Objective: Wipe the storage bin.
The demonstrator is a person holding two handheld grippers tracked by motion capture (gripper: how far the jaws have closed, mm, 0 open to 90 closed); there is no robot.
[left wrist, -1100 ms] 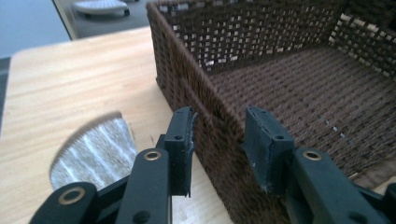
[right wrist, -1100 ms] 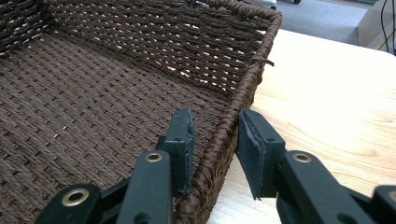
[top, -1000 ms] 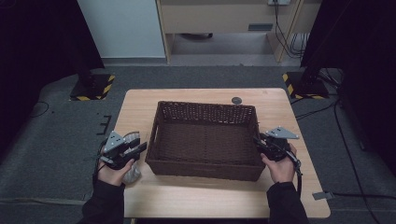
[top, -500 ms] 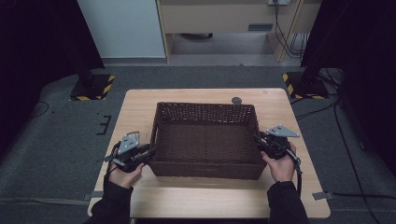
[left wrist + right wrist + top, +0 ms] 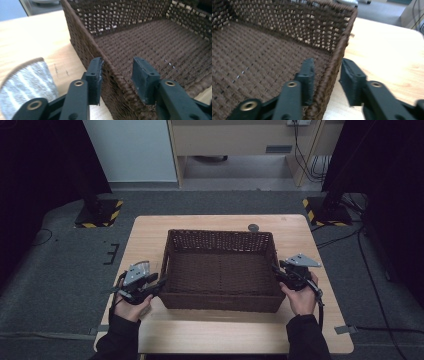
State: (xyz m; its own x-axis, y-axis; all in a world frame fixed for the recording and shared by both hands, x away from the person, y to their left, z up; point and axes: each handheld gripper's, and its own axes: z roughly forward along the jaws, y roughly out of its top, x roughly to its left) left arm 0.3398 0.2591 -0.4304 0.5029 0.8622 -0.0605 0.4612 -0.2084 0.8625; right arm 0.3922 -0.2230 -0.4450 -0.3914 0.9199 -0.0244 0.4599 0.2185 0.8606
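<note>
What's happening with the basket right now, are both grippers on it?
A person has a gripper at each end of the brown woven basket on the wooden table. The left gripper straddles the left wall's rim and the right gripper straddles the right wall's. Both sets of jaws have just been opening, with a gap beside the weave, so neither clamps the basket now.

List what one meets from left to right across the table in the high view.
Left claw → brown woven basket → right claw.
</note>
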